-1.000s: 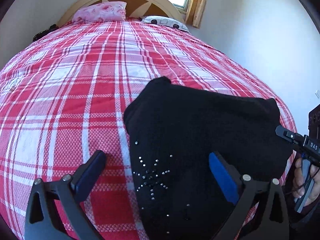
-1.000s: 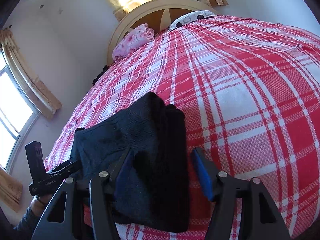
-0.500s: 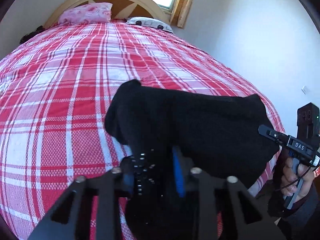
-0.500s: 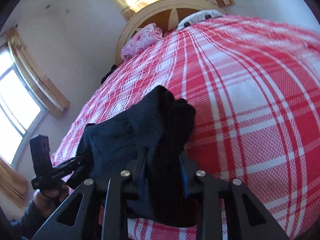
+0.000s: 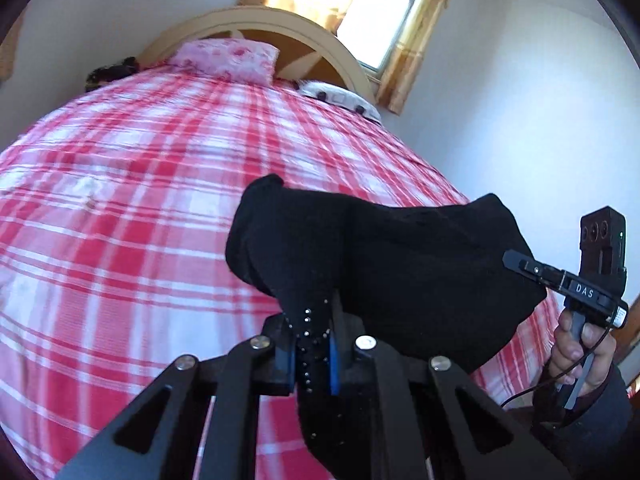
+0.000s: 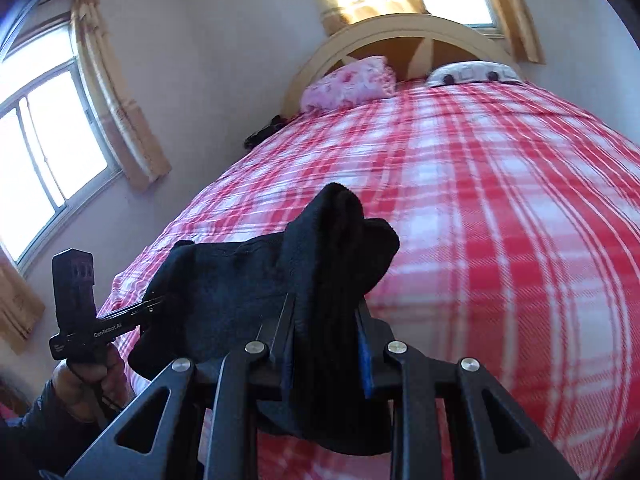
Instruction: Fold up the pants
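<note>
1. I have the black knit pants with a scatter of small silver studs (image 5: 384, 264) bunched into a thick, already doubled-over bundle near the foot edge of the bed with the red-and-white plaid cover (image 5: 132, 208).

2. My left tool (image 5: 311, 354) is clamped on the studded end of the pants; the blue pads are pressed tight against the cloth with nothing else between them.

3. My right tool (image 6: 326, 350) is clamped on the opposite end, a fat wad of several layers filling the gap, so its pads sit further apart than the left ones.

4. From the left wrist view I can see the other hand (image 5: 580, 354) gripping its handle off the bed's right edge; from the right wrist view the left hand (image 6: 86, 384) shows low at the left.

5. The bundle hangs slung between the two tools, its middle sagging toward the cover. Whether the underside touches the bed I cannot tell.

6. Progress, as I judge it: the long folds look done, since the pants read as a short, layered block and not as full-length legs.

7. What is left, I reckon: carry or turn this block over for one last fold, set it flat on the plaid cover, let go with both tools and tidy the edges.

8. The pink floral pillow (image 5: 228, 58) and the white dotted pillow (image 5: 340, 98) lie well apart from it, up by the curved cream headboard (image 5: 256, 20).
</note>
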A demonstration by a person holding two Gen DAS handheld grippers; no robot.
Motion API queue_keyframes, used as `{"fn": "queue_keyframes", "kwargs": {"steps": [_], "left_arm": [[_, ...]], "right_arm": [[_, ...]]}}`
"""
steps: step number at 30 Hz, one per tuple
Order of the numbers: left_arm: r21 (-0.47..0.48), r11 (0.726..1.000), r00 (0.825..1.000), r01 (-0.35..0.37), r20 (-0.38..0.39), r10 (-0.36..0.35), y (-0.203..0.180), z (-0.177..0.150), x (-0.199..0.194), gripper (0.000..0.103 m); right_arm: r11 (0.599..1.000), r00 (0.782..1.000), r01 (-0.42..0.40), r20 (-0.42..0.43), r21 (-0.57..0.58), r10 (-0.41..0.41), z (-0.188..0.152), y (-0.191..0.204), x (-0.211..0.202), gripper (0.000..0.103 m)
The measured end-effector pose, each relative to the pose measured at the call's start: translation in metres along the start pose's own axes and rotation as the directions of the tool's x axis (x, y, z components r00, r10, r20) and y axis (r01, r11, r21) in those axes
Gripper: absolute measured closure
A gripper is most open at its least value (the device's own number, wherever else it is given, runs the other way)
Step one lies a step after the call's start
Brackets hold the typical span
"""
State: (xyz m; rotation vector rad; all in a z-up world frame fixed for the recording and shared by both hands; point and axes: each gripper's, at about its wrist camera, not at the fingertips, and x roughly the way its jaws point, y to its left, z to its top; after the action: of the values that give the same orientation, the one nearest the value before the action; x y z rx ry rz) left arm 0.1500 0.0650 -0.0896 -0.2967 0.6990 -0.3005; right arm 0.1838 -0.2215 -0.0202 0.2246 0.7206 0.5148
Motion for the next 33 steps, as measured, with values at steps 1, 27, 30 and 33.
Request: {"fn": "queue_keyframes", "kwargs": {"steps": [1, 27, 30, 33], "left_arm": [[-0.005, 1.0, 1.0, -0.021, 0.009, 0.021, 0.01, 0.004, -0.005, 0.091], [-0.148, 0.906, 0.918, -0.397, -0.049, 0.394, 0.163, -0.003, -0.006, 0.021], [-0.122, 0.887, 0.895, -0.446, -0.036, 0.445, 0.15, -0.004, -0.019, 0.021], [-0.109, 0.884, 0.889, -0.454, 0.016, 0.458, 0.133, -0.007, -0.041, 0.021]], "right_arm": [[1.0, 1.0, -0.014, -0.007, -0.023, 0.014, 0.01, 0.01, 0.014, 0.077], [0.993, 0.951, -0.098, -0.29, 0.06, 0.111, 0.052, 0.06, 0.268, 0.032], [0.993, 0.966, -0.076, -0.24, 0.087, 0.095, 0.055, 0.055, 0.254, 0.032], [0.994, 0.986, -0.03, -0.159, 0.109, 0.047, 0.06, 0.053, 0.221, 0.032]]}}
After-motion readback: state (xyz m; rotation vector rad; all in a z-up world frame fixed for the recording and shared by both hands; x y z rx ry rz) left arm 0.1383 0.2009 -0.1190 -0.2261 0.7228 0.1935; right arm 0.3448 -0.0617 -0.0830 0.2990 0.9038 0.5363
